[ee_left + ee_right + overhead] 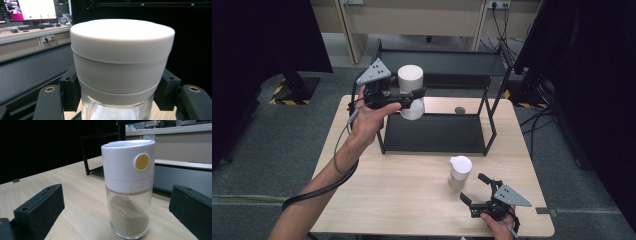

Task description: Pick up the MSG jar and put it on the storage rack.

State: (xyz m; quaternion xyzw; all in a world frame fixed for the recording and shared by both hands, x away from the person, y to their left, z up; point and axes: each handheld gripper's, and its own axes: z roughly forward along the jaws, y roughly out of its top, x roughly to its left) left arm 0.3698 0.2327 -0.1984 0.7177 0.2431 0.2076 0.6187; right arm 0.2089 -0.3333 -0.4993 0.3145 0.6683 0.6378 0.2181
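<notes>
Grey floor runs all round a pale wooden table (412, 200), with dark curtains to either side and desks beyond. A black two-tier rack (437, 132) stands along the table's far edge, its lower shelf just above the wood and its upper shelf (442, 62) set back and higher.

Up at the rack's left end, the left gripper (411, 100) is clamped across a white-capped glass jar (411, 92), the jaws biting just under the cap, on the glass. That low grip keeps the jar upright and leaves the cap clear; the jar hangs in the air in front of the upper shelf, touching nothing. My guess is that it is bound for a shelf. Both tiers look bare, so room is plentiful; the rack's left upright and the top rail are the edges to mind.

Nearer the front right corner stands a second shaker (460, 172), white top with a yellow button, powder inside, upright on the wood and well away from any edge. The right gripper (477, 189) sits just in front of it with jaws spread wide, not touching, lined up as if to take it next. Open table lies between shaker and rack.
</notes>
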